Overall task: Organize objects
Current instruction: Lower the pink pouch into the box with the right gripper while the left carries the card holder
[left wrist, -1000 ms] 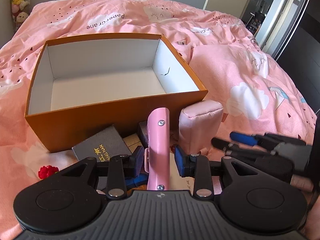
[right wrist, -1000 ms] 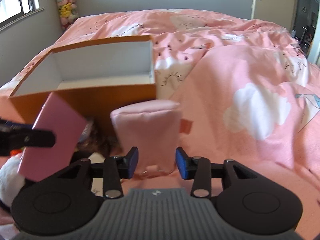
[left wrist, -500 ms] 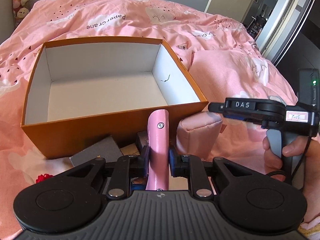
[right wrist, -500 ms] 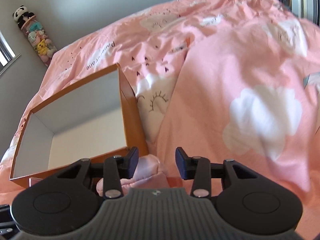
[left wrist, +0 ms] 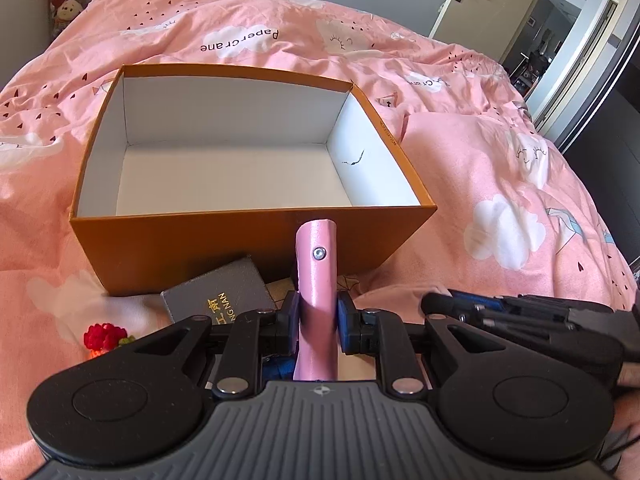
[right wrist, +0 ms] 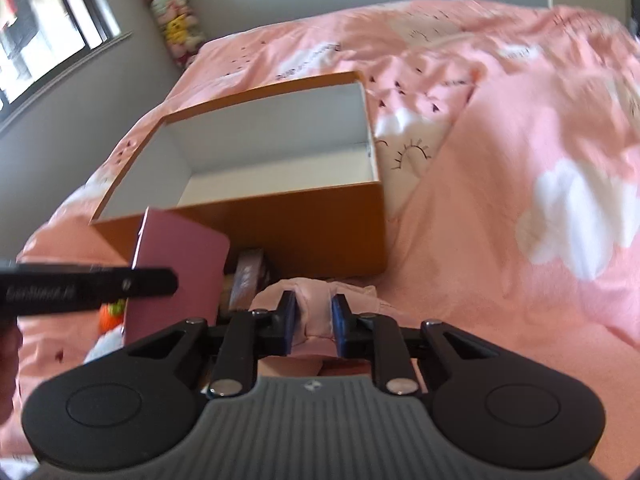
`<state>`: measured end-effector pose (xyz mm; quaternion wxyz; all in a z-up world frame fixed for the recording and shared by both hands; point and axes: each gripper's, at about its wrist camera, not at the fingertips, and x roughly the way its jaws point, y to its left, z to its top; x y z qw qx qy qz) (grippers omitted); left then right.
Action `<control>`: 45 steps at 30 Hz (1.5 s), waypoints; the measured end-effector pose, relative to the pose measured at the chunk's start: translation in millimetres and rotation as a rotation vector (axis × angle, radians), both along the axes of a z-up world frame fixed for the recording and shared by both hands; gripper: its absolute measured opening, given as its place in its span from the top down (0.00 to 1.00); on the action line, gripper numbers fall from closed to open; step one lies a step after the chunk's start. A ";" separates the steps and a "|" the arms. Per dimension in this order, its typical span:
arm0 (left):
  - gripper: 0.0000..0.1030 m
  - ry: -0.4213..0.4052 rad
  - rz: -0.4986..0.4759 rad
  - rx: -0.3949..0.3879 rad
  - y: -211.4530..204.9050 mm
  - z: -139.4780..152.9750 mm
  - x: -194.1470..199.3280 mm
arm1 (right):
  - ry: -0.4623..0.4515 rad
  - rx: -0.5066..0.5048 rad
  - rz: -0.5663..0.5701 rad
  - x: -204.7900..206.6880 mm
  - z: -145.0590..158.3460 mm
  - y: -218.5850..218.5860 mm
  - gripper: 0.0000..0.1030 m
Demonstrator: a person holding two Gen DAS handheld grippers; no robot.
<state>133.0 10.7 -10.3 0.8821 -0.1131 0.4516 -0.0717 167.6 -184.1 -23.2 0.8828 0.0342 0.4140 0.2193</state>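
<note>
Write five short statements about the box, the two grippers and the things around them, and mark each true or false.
1. The orange box holds nothing. True.
2. The left gripper is open. False: it is shut on the pink case.
3. The right gripper is shut on the pink pouch. True.
4. The dark booklet lies inside the box. False: it lies on the bedspread in front of the box.
5. The red knitted toy is in a gripper. False: it lies on the bedspread.
</note>
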 end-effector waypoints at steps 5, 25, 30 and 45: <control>0.80 -0.034 -0.031 -0.025 -1.0 15.1 -8.6 | -0.145 -0.161 0.156 -18.0 24.0 9.8 0.82; 0.80 -0.129 -0.092 0.021 1.2 82.6 26.4 | -0.769 -0.851 0.838 -48.9 79.8 46.1 0.82; 0.80 -0.138 -0.080 0.035 0.7 83.0 55.8 | -0.863 -0.908 0.923 -22.7 78.2 48.2 0.82; 0.80 -0.006 -0.024 0.010 5.9 22.8 134.5 | -0.822 -0.854 1.183 47.2 32.6 58.7 0.82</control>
